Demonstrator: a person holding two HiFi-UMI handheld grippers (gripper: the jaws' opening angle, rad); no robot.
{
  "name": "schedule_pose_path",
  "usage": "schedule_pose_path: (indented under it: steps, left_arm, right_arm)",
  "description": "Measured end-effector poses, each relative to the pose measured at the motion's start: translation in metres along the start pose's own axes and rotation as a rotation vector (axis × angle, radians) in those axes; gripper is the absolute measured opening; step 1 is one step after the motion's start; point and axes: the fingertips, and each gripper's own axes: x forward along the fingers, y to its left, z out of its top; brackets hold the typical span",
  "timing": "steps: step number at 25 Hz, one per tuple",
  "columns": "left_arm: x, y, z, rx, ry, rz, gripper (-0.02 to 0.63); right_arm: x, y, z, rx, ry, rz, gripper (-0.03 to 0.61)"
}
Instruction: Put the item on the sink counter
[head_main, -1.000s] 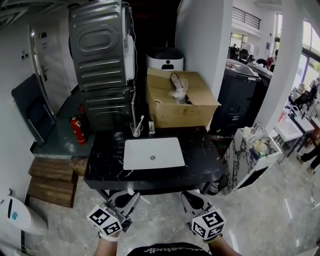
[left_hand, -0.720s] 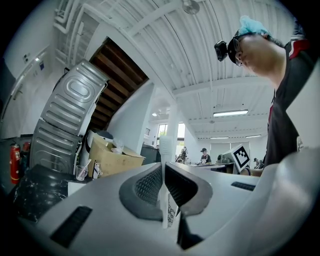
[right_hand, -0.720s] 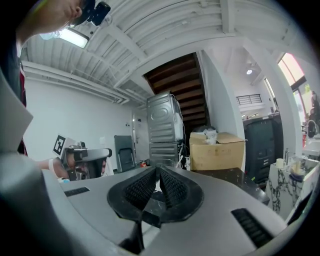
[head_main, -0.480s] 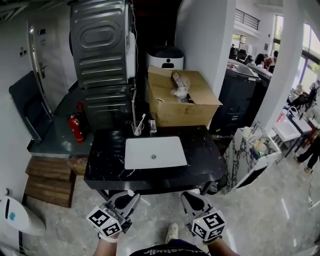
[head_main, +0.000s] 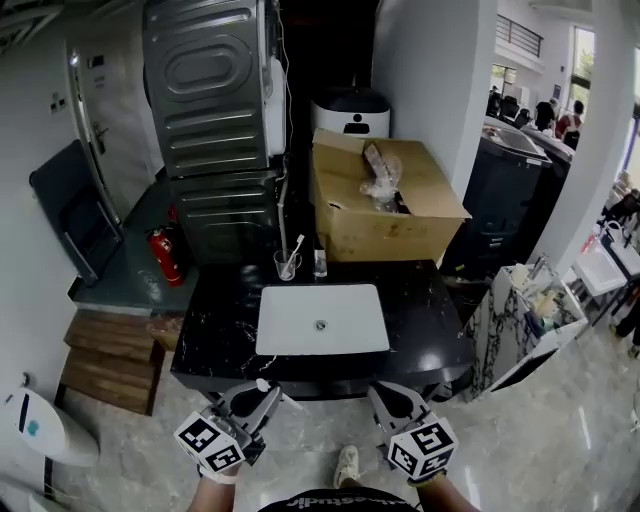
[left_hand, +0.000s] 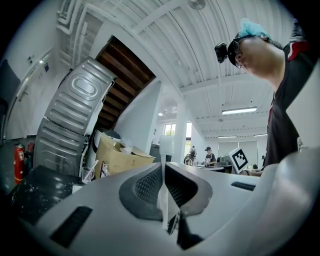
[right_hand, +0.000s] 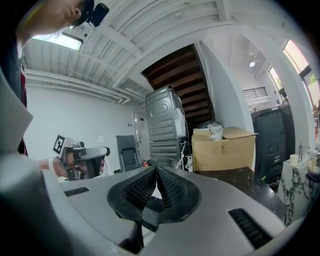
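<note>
My left gripper (head_main: 266, 392) is shut on a thin white stick with a flat rectangular head, like a toothbrush (left_hand: 165, 149); it stands upright between the pads in the left gripper view, and its white tip (head_main: 262, 385) peeks out in the head view. My right gripper (head_main: 381, 393) is shut with nothing in it, its pads meeting in the right gripper view (right_hand: 156, 172). Both hang side by side just short of the front edge of the black marble sink counter (head_main: 215, 345), which holds a white rectangular basin (head_main: 322, 320).
A glass with a toothbrush (head_main: 287, 264) and a small bottle (head_main: 319, 263) stand behind the basin. An open cardboard box (head_main: 385, 215) sits at the back right, stacked metal machines (head_main: 210, 120) at the back left. A fire extinguisher (head_main: 165, 255) stands left, a marble stand (head_main: 520, 325) right.
The counter and basin have come nearer and lower in the head view. Both grippers have moved forward toward the counter's front edge, still shut as before.
</note>
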Motion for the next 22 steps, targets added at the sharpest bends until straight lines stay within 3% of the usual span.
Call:
schedule_pose_path:
  steps: [13,22]
  left_arm:
    - [0.157,0.063,0.032,0.091,0.006,0.03,0.026]
    - [0.196,0.1,0.032,0.096,0.051,0.073,0.026]
  right_arm:
    - [0.081,-0.12,0.051,-0.025,-0.117,0.166,0.037]
    - [0.112,-0.164,0.057,0.019,-0.119,0.201,0.037]
